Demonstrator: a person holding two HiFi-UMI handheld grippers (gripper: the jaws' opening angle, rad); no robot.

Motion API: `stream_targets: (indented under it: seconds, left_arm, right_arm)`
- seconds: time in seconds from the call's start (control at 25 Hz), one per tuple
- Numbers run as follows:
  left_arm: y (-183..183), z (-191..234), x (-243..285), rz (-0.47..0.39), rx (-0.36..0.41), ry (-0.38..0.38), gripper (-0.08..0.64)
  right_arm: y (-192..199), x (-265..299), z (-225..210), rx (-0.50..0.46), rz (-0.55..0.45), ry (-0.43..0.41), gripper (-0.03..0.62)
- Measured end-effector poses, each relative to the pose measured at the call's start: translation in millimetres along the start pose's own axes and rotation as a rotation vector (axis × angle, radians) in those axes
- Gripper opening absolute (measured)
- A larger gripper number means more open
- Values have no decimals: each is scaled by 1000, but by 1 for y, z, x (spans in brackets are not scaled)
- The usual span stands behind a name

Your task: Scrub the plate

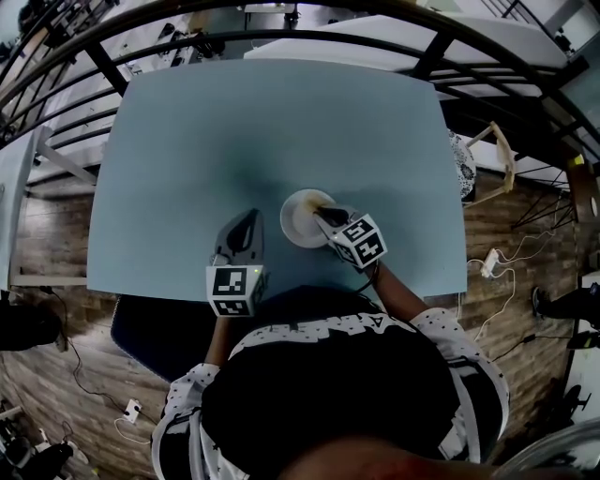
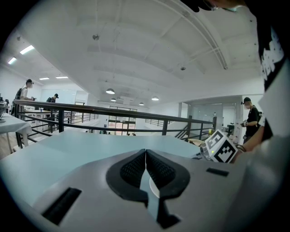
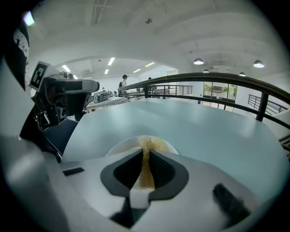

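A small white plate point(image 1: 298, 227) sits on the pale blue table point(image 1: 281, 122) near its front edge. My right gripper point(image 1: 320, 215) reaches over the plate from the right, shut on a thin tan scrub pad point(image 3: 146, 168). The pad's tip rests on the plate point(image 3: 121, 146), whose middle looks tan-stained. My left gripper point(image 1: 250, 217) hovers just left of the plate, apart from it. Its pads point(image 2: 134, 168) are pressed together with nothing between them. The right gripper's marker cube point(image 2: 220, 147) shows at the right of the left gripper view.
A dark blue chair point(image 1: 141, 328) stands at the table's front left. A black railing point(image 1: 281, 11) curves behind the table. A wooden chair point(image 1: 502, 164) stands at the right, and cables point(image 1: 497, 267) lie on the wooden floor. People stand far off in the hall.
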State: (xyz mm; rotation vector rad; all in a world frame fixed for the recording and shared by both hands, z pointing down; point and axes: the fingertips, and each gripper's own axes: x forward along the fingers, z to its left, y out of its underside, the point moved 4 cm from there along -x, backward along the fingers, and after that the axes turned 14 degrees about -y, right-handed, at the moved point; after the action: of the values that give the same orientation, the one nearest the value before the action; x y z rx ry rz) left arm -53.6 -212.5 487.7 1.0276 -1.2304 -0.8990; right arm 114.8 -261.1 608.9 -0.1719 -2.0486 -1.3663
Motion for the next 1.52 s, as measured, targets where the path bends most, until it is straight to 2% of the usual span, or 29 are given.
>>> stream_targets:
  seconds: [0.96,1.52]
  left_arm:
    - [-5,-5,-9,-30,-9,9,14]
    - [-4,-4,-11,-30,-16,14,14]
  right_arm:
    - [12,4,49,-8,51,-148,52]
    - [11,5,62,2,44,-183,51]
